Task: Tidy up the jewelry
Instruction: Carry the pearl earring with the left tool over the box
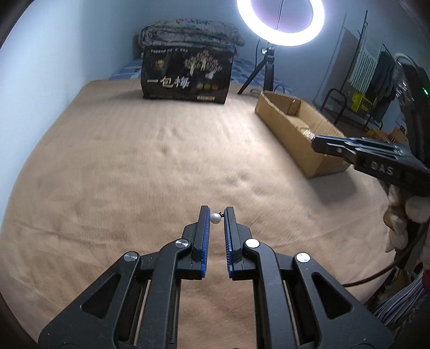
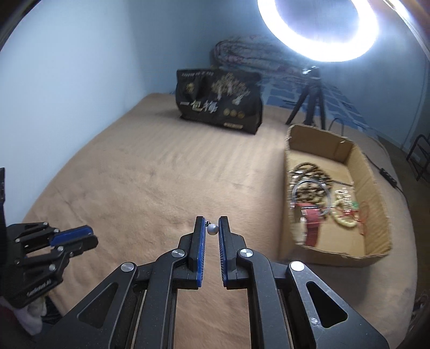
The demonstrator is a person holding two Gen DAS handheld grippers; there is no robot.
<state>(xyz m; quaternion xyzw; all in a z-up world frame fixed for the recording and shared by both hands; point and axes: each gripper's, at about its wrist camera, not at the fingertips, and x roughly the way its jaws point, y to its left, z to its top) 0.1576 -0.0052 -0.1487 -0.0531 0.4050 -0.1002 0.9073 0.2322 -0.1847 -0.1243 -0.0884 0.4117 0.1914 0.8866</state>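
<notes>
Only the right wrist view shows jewelry inside the cardboard box; each gripper, left and right, pinches a pearl earring.

A ring light at the top of both frames blows out to white glare, leaving the room dim and bluish. The cardboard box (and its contents) smears with blur; fisheye edges curve and darken.

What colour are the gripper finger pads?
Blue pads on black fingers, clearest in the right wrist view.
</notes>
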